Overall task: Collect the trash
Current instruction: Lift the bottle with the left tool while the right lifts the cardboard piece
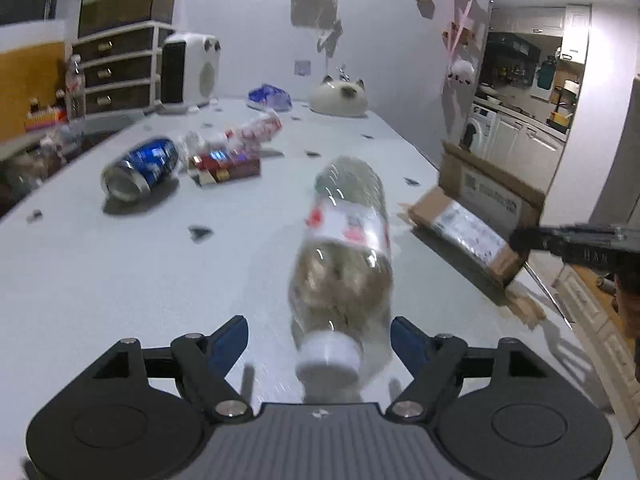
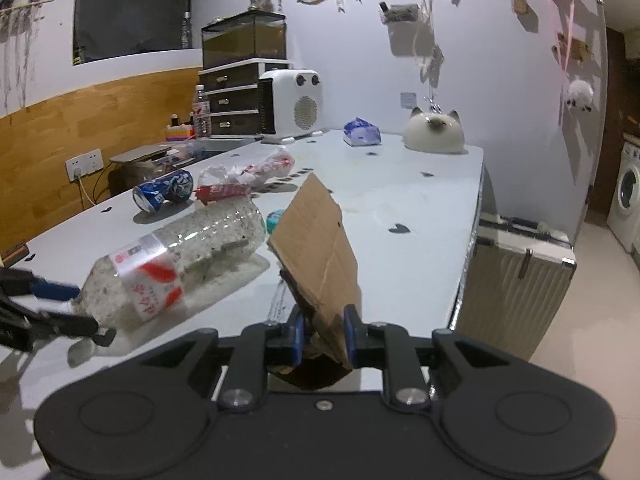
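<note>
Right tool (image 2: 320, 334) clamps the cardboard box (image 2: 320, 240), lifting it off the bench (image 2: 420, 216); beside the box, left tool (image 1: 320, 340) gapes wide around the bottle (image 1: 344, 248), seemingly not gripping.

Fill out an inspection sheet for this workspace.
Surface: pale table, small dark scraps scattered.
Job's things: plastic bottle on its side; blue can on its side; crumpled wrappers; cardboard piece.
Clutter: tissue pack, cat ornament, white heater at the far end.
Grippers: left gripper jaws wide, bottle's cap end between them, gap on one side; right gripper jaws shut on the cardboard.
Cables: white cable from a wall socket.
Surroundings: suitcase beside the table, washing machine beyond.
</note>
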`<state>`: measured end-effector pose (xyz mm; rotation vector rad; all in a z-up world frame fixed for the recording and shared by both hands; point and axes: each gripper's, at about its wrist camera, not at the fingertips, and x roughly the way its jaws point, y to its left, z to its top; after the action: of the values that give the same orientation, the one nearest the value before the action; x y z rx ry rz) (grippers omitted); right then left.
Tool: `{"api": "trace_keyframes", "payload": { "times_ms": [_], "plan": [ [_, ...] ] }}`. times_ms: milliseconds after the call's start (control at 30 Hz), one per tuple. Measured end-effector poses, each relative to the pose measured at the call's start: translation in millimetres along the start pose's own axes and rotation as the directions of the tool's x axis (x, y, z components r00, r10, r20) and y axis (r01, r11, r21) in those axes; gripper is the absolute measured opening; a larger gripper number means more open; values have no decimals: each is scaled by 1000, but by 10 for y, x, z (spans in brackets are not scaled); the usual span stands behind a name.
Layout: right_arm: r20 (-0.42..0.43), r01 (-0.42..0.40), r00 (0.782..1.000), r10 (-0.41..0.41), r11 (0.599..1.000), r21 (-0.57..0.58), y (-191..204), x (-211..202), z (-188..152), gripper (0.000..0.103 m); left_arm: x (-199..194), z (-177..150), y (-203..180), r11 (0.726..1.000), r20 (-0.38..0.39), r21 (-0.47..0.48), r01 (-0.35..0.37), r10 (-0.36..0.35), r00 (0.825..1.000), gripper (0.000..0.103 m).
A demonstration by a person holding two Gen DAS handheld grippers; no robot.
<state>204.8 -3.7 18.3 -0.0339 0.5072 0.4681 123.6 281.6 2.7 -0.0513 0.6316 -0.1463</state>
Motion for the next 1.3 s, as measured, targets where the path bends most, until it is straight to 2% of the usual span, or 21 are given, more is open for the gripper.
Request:
{"api": "trace_keyframes", "payload": {
  "times_ms": [167,367,633,700,833,1033,1100,1133,1267,1300],
  "plan": [
    [-10,-30,999,31,998,59,-110,107,21,27,38,299,21,1000,19,9,6,-6,1000,85],
    [-48,-69,996,74,993,101,-151,260,68,45,254,579,-26,999,-24,52,17,-16,1000,87],
    [-54,-83,994,94,980,181,-226,464,107,54,486,624,-2,998,-76,53,29,-25,997,90],
    [-53,-97,993,108,979,179,-222,507,104,60,507,631,9,998,-76,50,35,-31,997,90],
    [-49,-116,991,126,979,167,-207,591,82,67,492,649,-26,997,-57,54,54,-51,997,90],
    [-49,-124,989,138,965,230,-235,715,105,67,558,660,-55,996,-77,67,64,-59,995,90],
    [-57,-119,989,137,962,247,-238,763,128,65,599,682,-60,995,-95,75,62,-54,994,90],
    [-56,-118,989,136,961,252,-236,772,136,61,630,704,-65,994,-113,82,65,-55,992,90],
    [-36,-139,988,153,959,248,-218,733,196,30,766,790,-127,988,-202,128,85,-58,978,90],
    [-37,-141,987,154,960,242,-212,722,215,28,800,809,-152,986,-221,145,84,-50,974,90]
  ]
}}
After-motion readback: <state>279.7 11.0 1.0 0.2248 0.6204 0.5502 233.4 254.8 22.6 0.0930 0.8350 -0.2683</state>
